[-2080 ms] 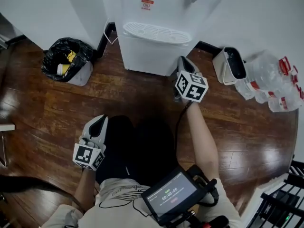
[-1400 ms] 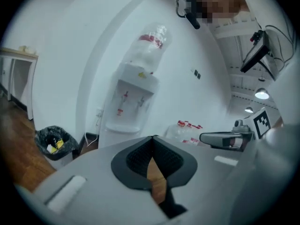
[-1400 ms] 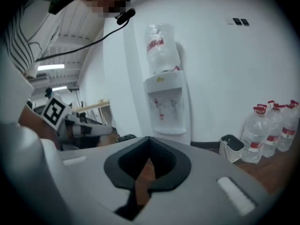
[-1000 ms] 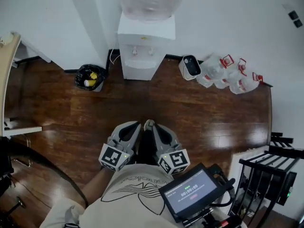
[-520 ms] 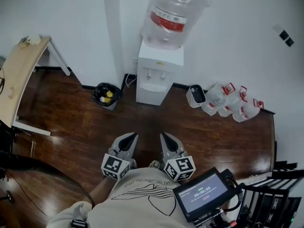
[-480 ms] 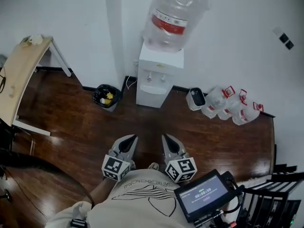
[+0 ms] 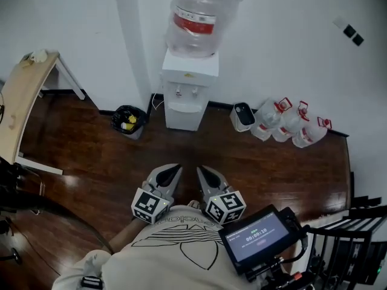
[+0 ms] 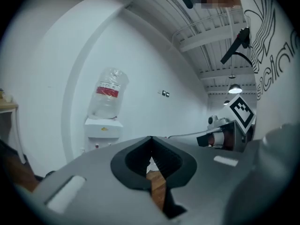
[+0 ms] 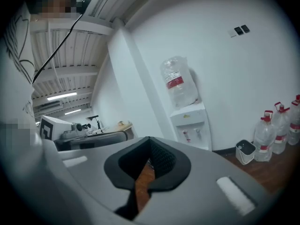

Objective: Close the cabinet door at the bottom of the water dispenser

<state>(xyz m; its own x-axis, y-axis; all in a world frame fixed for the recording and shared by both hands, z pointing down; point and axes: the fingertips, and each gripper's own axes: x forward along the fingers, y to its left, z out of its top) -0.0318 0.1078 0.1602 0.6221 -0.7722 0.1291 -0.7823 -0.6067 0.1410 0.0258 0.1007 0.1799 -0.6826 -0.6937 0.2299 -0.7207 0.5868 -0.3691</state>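
Observation:
The white water dispenser point(image 7: 186, 92) stands against the far wall with a large bottle point(image 7: 202, 14) on top. Its lower cabinet front point(image 7: 181, 117) looks flush and white from here. Both grippers are held close to my body, far from the dispenser. The left gripper point(image 7: 174, 169) and the right gripper point(image 7: 201, 170) point toward it side by side, both shut with nothing between the jaws. The left gripper view shows the dispenser point(image 8: 102, 129) beyond the left gripper's point(image 8: 151, 143) shut jaws. The right gripper view shows the dispenser point(image 9: 191, 122) past the right gripper's point(image 9: 149, 143) shut jaws.
A bin with a black bag point(image 7: 128, 121) sits left of the dispenser. A small white bin point(image 7: 242, 116) and several water jugs point(image 7: 290, 125) sit to its right. A wooden table point(image 7: 21, 104) is at the left, a black rack point(image 7: 360, 240) at the lower right.
Two seconds ago the right gripper was low by the dispenser's lower front. Since then I have backed away and both grippers have drawn in near my body.

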